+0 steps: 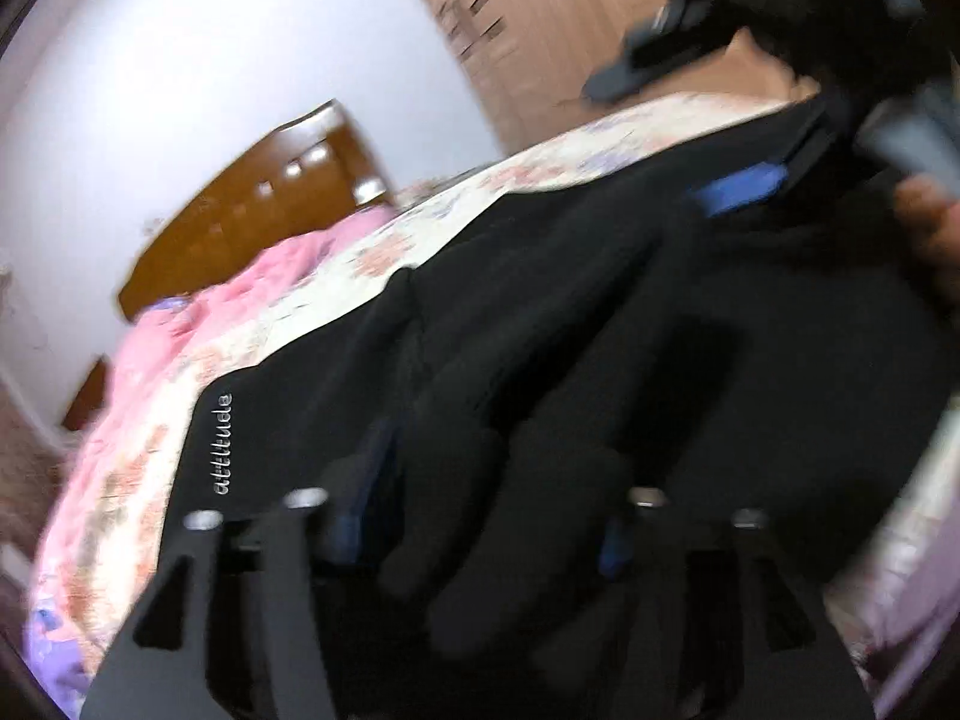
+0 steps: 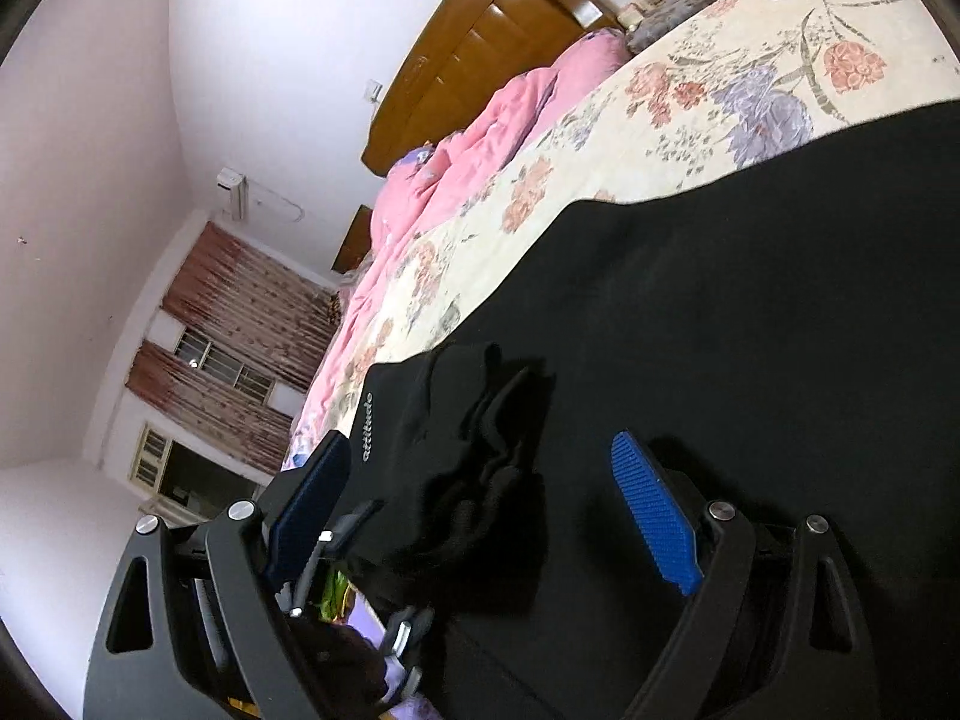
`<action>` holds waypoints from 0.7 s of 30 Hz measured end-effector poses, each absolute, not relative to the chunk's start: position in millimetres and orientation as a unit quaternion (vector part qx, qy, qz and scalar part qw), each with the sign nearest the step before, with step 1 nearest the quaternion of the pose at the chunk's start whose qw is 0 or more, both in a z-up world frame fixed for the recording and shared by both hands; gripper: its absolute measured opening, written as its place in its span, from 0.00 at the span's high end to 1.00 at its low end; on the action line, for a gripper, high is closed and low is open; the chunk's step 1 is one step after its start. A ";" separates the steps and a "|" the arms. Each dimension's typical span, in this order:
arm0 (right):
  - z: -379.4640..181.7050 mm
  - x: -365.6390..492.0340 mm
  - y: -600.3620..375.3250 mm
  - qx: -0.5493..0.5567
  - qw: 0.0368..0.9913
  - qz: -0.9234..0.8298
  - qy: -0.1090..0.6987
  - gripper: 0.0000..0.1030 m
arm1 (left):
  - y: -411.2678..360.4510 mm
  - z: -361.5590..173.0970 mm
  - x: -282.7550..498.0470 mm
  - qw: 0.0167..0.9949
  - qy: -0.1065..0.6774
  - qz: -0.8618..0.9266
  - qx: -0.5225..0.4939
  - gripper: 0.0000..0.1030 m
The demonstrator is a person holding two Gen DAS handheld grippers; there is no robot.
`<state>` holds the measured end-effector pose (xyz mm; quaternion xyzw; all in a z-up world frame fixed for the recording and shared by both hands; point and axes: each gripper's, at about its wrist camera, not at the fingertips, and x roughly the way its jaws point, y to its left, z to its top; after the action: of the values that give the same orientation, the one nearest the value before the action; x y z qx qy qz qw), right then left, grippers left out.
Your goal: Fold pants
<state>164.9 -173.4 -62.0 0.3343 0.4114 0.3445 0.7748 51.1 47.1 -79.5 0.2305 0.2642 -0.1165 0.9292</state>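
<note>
Black pants [image 1: 630, 324] with a white "attitude" print lie across the floral bed sheet [image 1: 456, 204]. In the left wrist view my left gripper [image 1: 486, 516] has its blue pads on either side of a bunched fold of the pants, gripping it. In the right wrist view the pants [image 2: 750, 300] fill the right half, and a bunched end [image 2: 456, 420] rises between the pads. My right gripper [image 2: 480, 510] is open, its blue pads [image 2: 654, 516] wide apart over the cloth. The right gripper also shows in the left wrist view [image 1: 738, 192] at the pants' far edge.
A pink quilt [image 2: 456, 162] is piled along the bed near the wooden headboard [image 2: 480, 42]. A curtained window [image 2: 234, 348] and a wall air conditioner [image 2: 234, 186] are on the far wall. Wooden wardrobe doors [image 1: 510, 18] stand beyond the bed.
</note>
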 end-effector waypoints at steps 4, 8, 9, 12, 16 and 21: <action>-49.3 151.4 -178.9 0.319 0.795 0.333 0.395 0.16 | 74.1 -48.0 8.9 0.951 0.202 -0.139 0.191 0.04; -26.6 132.4 -159.6 0.286 0.797 0.379 0.375 0.33 | 135.2 -35.4 0.1 0.967 0.209 -0.082 0.122 0.03; -23.2 127.9 -151.3 0.274 0.791 0.395 0.379 0.33 | 150.2 -36.5 -1.2 0.968 0.217 -0.062 0.112 0.03; -27.8 105.0 -119.9 0.218 0.775 0.424 0.414 0.39 | 186.8 -38.5 -0.2 0.965 0.246 -0.011 0.086 0.04; -49.8 99.1 -101.0 0.203 0.769 0.415 0.442 0.43 | 218.6 -50.4 -4.0 0.961 0.262 -0.028 0.088 0.03; -61.9 112.1 -93.7 0.235 0.763 0.407 0.443 0.49 | 212.4 -63.2 10.1 0.956 0.276 -0.016 0.100 0.04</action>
<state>112.1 -93.7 -61.9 0.2350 0.4431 0.4071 0.7634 10.1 212.4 -63.2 0.0995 0.2760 -0.0157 0.9559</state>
